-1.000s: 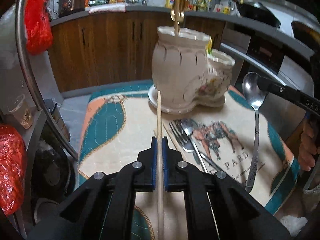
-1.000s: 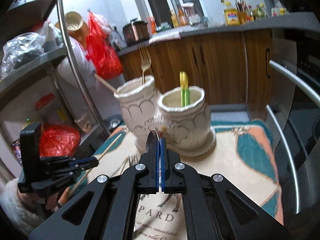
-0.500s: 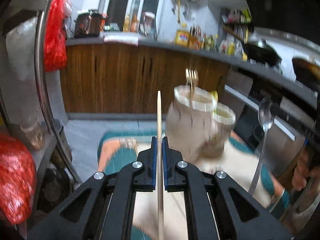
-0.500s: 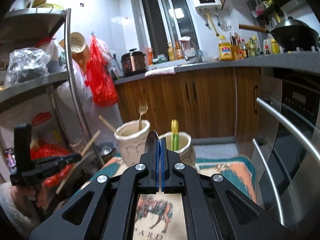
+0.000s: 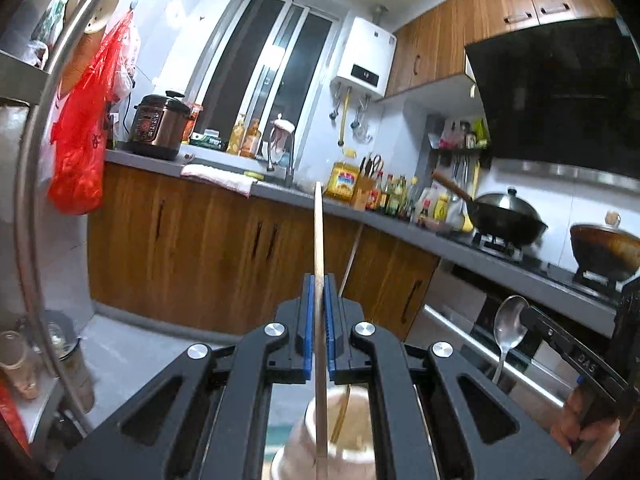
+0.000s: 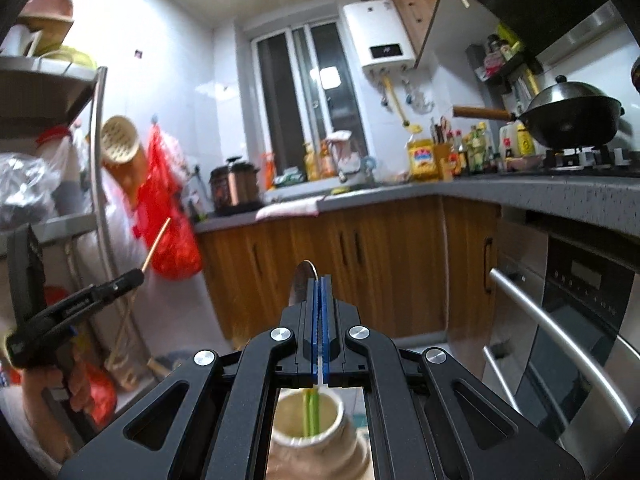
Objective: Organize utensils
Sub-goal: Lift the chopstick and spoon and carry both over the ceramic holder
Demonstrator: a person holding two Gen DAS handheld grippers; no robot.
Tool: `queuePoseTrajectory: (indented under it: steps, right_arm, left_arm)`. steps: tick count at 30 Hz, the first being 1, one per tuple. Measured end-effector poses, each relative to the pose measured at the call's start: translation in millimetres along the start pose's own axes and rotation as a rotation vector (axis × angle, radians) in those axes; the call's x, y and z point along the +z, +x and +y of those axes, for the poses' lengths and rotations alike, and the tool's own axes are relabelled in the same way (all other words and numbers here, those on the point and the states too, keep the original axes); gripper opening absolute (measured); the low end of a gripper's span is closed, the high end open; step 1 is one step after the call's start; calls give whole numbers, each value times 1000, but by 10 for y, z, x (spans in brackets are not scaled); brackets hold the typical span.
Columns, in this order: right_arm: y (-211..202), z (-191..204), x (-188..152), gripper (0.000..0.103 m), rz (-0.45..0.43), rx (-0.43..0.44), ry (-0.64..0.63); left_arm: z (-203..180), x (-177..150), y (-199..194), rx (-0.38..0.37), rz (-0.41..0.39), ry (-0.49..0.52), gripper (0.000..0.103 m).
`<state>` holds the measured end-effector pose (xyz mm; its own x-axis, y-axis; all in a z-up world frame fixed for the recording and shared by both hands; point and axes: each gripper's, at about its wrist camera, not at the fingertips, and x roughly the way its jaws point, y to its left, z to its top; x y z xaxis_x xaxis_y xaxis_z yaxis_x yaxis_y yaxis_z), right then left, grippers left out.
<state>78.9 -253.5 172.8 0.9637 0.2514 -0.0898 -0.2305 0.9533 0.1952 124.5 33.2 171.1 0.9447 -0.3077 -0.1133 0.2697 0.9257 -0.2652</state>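
Observation:
My left gripper [image 5: 319, 280] is shut on a long wooden chopstick [image 5: 318, 232] that runs upright between its blue pads. Beneath it, at the bottom edge, is the mouth of a cream ceramic jar [image 5: 360, 440] with a thin golden utensil [image 5: 352, 256] standing in it. My right gripper [image 6: 319, 280] is shut on a steel spoon [image 6: 300, 284], whose bowl sticks out past the pads. Under it is a smaller cream jar [image 6: 286, 412] holding green chopsticks [image 6: 311, 412]. Each view shows the other gripper off to the side: right gripper [image 5: 528, 314] with spoon [image 5: 510, 324], left gripper [image 6: 138, 276] with chopstick [image 6: 158, 240].
A kitchen counter [image 5: 280, 190] with a pressure cooker [image 5: 158, 126], bottles and a wok [image 5: 508, 220] lies ahead. An oven with bar handles [image 6: 560, 328] is on the right. A metal rack [image 6: 98, 200] with a red bag [image 6: 172, 208] stands left. A person's hands hold both grippers.
Both grippers have risen and tipped up toward level, still holding chopstick and spoon. The table mat and loose cutlery dropped out of view; the jars now sit at the bottom edges.

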Motion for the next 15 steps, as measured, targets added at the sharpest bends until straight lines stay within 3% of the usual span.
queuePoseTrajectory:
  steps: [7, 15]
  right_arm:
    - [266, -118, 56, 2, -55, -58, 1]
    - [535, -284, -104, 2, -26, -71, 53]
  left_arm:
    - [43, -79, 417, -10, 6, -28, 5]
    - [183, -327, 671, -75, 31, -119, 5]
